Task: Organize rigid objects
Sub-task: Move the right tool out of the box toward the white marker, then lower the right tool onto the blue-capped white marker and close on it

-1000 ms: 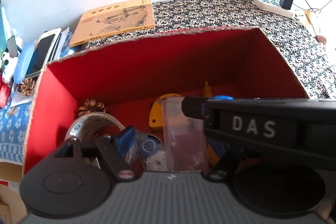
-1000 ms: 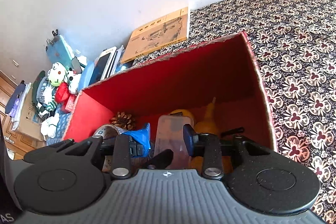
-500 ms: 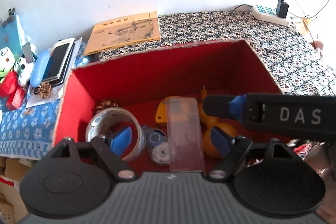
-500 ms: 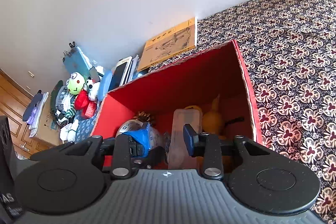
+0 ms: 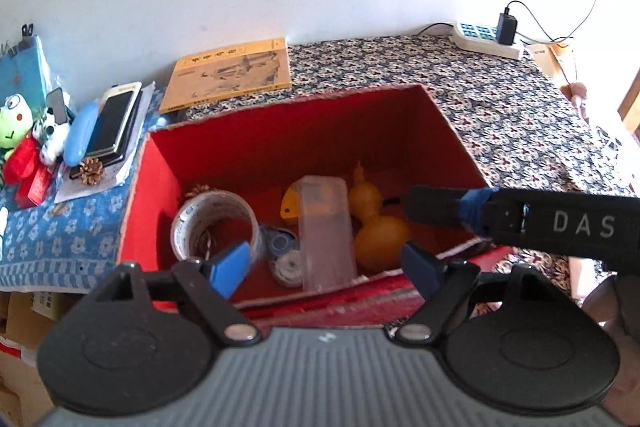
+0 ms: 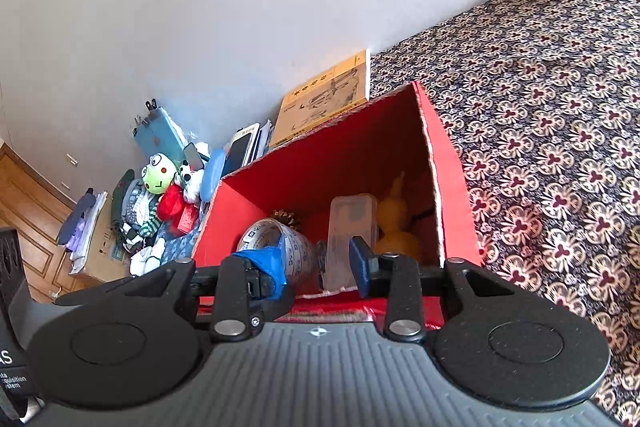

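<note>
Left tool [image 5: 326, 269]: your jaws stand wide apart, just opened further, nothing between them, above the near rim of the red box [image 5: 280, 131].
Right tool [image 6: 320, 265]: apart, empty.
Box contents: clear case [image 5: 326, 223] in the middle, tape roll [image 5: 214, 223] left, yellow gourd [image 5: 378, 227] right.

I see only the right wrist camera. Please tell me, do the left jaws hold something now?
Observer: No. The left gripper has its jaws wide open with nothing between them; they have just been opening.
Operator: Is anything hidden behind the clear case in the box?
Observer: Yes, a yellow tape measure lies behind the clear case.
Operator: Is any pine cone outside the box?
Observer: Yes, one pine cone lies beside the phones, left of the red box.
</note>
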A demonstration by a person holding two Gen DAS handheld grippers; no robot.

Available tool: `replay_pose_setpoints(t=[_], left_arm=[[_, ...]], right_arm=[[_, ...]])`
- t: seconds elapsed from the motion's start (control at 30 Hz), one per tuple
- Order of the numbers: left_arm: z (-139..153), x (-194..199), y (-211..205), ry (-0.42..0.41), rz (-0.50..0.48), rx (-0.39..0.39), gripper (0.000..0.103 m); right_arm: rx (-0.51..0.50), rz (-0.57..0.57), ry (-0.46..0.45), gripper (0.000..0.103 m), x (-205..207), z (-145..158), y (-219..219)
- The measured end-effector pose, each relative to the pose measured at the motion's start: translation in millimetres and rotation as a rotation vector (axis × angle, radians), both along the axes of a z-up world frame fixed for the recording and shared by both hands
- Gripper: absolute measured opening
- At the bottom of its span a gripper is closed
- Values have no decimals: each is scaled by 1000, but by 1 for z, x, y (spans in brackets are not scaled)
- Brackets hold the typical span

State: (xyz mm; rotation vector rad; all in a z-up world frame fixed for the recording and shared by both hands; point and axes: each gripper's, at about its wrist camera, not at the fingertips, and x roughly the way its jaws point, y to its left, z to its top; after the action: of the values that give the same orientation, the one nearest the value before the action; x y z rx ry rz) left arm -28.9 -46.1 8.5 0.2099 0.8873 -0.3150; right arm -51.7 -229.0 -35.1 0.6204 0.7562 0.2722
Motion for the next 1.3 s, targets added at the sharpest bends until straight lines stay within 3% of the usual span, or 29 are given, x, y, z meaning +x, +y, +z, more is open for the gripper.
replay_pose_setpoints(t=[0.23,0.6,0.93,1.3], left_arm=[[4,-21,-2,3,-45,-26,82],[-14,-60,-25,71,-151,-55,80],[-57,-80,-71,204,-219,-107,74],[-106,-87,-115,296,-180,-156,68]], right_arm=[[15,-24,-26,18,-27,-1,-19],[20,-58,43,17,-48,-24,-74],[43,-33,157,15,-61,-65,-116],[117,44,261,15,-66,-114,-140]])
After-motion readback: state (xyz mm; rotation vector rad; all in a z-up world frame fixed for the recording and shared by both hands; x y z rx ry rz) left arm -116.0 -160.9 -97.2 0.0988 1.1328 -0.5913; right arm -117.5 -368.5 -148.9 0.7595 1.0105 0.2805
